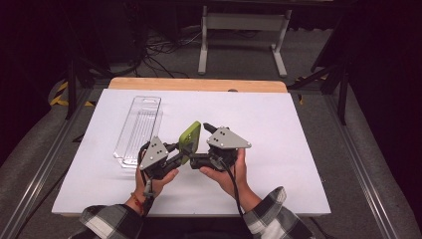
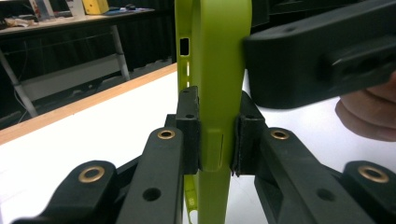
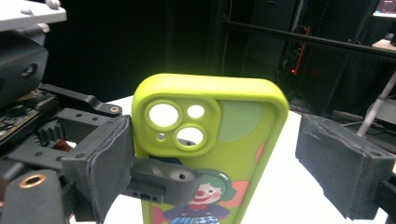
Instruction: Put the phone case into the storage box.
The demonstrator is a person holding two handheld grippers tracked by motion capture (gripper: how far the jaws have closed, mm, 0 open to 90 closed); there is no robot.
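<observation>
High view puts the lime-green phone case (image 1: 191,138) upright above the middle of the white table (image 1: 278,164), between my two grippers, with a clear plastic package (image 1: 137,130) lying at ten o'clock from it. My left gripper (image 2: 216,140) is clamped across the case's thin edges, pads pressed on both sides. My right gripper (image 3: 224,154) stands open, its pads wide of the case, the left one perhaps brushing it; I can't be sure. I judge the case light, soft and bendy, slightly grippy. I'd hold it by the side rims, away from the camera cut-out, squeezing gently so it doesn't buckle.
</observation>
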